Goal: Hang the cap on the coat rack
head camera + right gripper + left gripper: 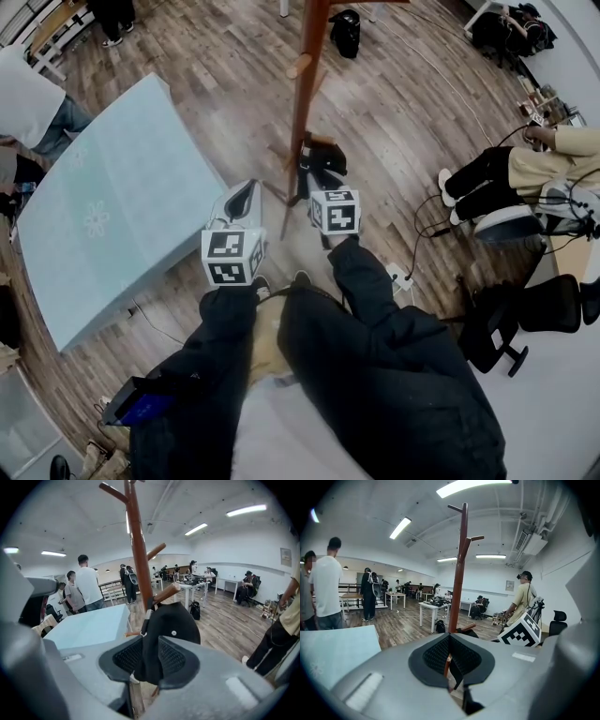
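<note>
The brown wooden coat rack (pixel 307 84) stands on the floor ahead of me. A black cap (pixel 330 161) hangs from one of its lower pegs (pixel 165 593). In the right gripper view the cap (pixel 177 623) dangles by its back strap, with its lower part between the jaws. My right gripper (pixel 149 660) is open around it and the pads do not squeeze it. My left gripper (pixel 246 194) is held to the left of the pole, apart from the cap. Its jaws (pixel 450 660) are shut with nothing in them, and the rack (pixel 461 573) rises beyond them.
A light blue table (pixel 103 216) stands close on the left. A seated person (pixel 511 169) and office chairs (pixel 525 319) are on the right, with cables and a power strip (pixel 398 277) on the floor. A black bag (pixel 345 31) lies beyond the rack. Several people stand further off.
</note>
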Demonstrator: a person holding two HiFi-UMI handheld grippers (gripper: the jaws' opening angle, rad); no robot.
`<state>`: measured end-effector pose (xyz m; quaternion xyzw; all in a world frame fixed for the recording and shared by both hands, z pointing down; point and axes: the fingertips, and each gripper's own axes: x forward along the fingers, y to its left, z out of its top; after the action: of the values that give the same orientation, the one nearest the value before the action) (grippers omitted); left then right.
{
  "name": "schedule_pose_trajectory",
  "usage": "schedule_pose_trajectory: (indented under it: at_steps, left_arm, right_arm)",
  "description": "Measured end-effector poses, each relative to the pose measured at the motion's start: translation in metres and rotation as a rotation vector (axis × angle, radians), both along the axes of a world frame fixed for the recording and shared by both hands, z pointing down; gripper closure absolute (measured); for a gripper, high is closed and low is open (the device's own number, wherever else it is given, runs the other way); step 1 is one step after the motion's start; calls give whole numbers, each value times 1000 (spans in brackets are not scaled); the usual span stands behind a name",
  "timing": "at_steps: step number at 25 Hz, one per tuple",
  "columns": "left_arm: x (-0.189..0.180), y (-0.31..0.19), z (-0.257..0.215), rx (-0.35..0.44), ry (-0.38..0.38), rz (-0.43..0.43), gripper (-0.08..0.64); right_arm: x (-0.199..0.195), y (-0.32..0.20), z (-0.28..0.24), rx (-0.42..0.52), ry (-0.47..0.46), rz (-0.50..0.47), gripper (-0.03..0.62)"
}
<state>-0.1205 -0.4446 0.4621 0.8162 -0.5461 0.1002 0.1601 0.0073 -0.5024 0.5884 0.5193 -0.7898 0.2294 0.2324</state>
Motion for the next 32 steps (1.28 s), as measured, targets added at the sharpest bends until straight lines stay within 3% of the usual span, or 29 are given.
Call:
schedule_pose_trajectory:
  at_steps: [10,16,19,32]
  left_arm:
    - [15,-3,-16,34,22,40,561]
    - [22,-6,-49,110,37,62,561]
    - [26,-7,-72,163,42,77,561]
    - [37,-4,-111,257,52,111,561]
  right_arm:
    - [-13,31,-73,168,-42,-63,494]
    - [-22,44,-143,347,-72,-75,583]
    - [-23,49,-171,412,-87,-80,592]
    - [-12,56,-231,565,-134,-40,594]
